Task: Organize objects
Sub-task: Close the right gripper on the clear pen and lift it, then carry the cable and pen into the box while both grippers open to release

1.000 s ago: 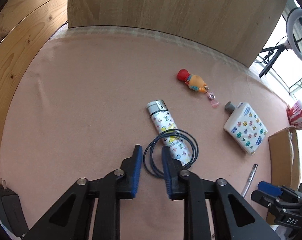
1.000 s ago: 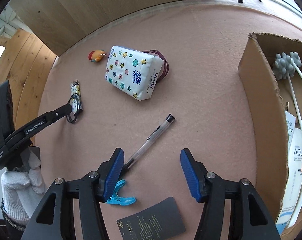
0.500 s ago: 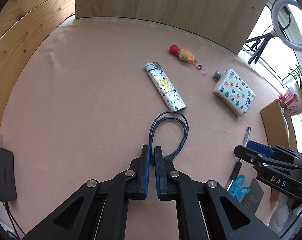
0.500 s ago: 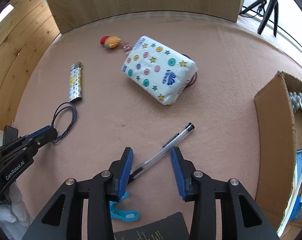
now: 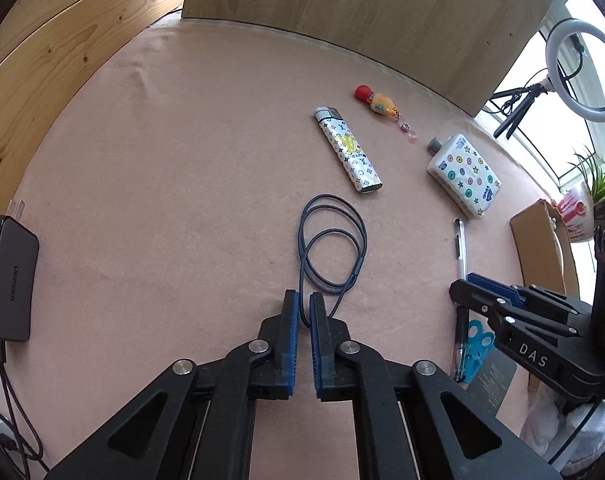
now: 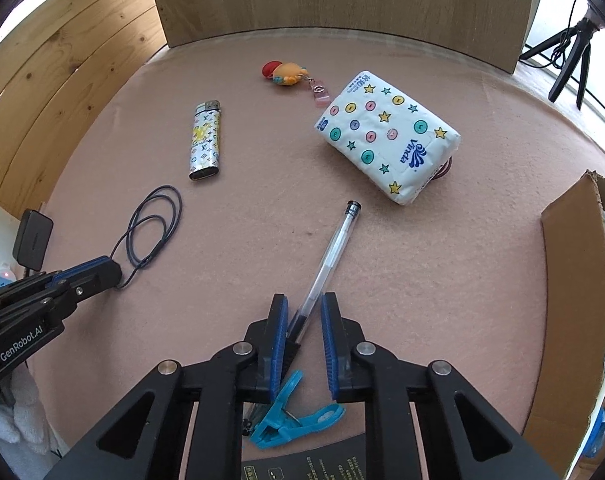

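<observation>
Now pinching cord and closing on pen.
Left gripper (image 5: 304, 306) clamped on the blue cord (image 5: 334, 248), dragged clear of the lighter (image 5: 348, 150); right gripper (image 6: 304, 316) narrowed around pen (image 6: 330, 260), not yet pressed; both pickups nearly ready for the cardboard box (image 6: 574, 288).

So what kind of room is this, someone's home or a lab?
Probably a home-style desk set up for filming. Everyday clutter lies on a pink mat: a lighter, a tissue pack and a pen. A ring light on a tripod stands by the window.
</observation>
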The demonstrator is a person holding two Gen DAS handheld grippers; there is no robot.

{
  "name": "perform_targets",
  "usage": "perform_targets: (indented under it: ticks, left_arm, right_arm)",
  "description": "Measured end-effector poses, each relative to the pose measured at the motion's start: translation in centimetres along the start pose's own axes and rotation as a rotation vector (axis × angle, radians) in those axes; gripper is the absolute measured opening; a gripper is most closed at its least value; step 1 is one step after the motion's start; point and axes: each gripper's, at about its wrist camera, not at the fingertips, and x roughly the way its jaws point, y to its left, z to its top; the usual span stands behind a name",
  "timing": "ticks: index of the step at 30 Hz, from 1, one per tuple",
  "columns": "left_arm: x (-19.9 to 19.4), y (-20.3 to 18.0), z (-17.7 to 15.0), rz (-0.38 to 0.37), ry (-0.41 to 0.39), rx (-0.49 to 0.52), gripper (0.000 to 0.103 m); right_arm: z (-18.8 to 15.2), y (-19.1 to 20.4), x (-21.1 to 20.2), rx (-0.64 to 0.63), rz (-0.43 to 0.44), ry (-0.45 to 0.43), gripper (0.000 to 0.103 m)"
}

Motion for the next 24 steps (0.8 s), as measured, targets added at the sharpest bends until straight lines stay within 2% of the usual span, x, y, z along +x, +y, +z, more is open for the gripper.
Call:
perform_targets:
  ticks: [2, 4, 9, 12, 13, 14, 17, 19, 24]
  left_arm:
    - [-0.1, -0.2, 0.3, 0.003, -0.004, -0.004, 0.053]
    - [-0.2, -0.9, 0.7, 0.018, -0.026, 0.020, 0.059]
    - [1.5, -2.9, 2.0, 0.093, -0.006, 0.114, 0.059]
    - [2.3, -4.9, 2.1, 0.153, -0.001, 0.225, 0.057]
    - [2.5, -5.4, 2.0, 0.162, -0.002, 0.256, 0.048]
    - [2.5, -5.7, 2.0, 0.166, -0.005, 0.277, 0.033]
    - [2.4, -5.5, 2.3, 0.108, 0.010, 0.245, 0.009]
    - [2.4, -5.1, 2.4, 0.081, 0.014, 0.206, 0.006]
    - [0.7, -3.8, 1.9, 0.011, -0.004, 0.114, 0.006]
  right_arm:
    - [-0.2, -0.2, -0.1, 0.021, 0.009, 0.013, 0.022]
    - [-0.7, -0.2, -0.3, 0.026, 0.021, 0.016, 0.026]
    - [-1.9, 1.0, -0.5, -0.051, -0.033, -0.008, 0.026]
    - [-2.4, 1.1, -0.6, -0.060, -0.029, -0.020, 0.019]
    - [-2.4, 0.9, -0.7, -0.054, -0.023, -0.020, 0.018]
    - [-2.5, 0.7, -0.8, -0.042, -0.016, -0.020, 0.015]
    - [-2.6, -0.1, -1.0, 0.003, 0.021, -0.016, 0.012]
    - [-2.7, -0.9, -1.3, 0.042, 0.058, -0.018, 0.011]
    - [-3.0, -2.4, -2.0, 0.134, 0.162, -0.029, 0.011]
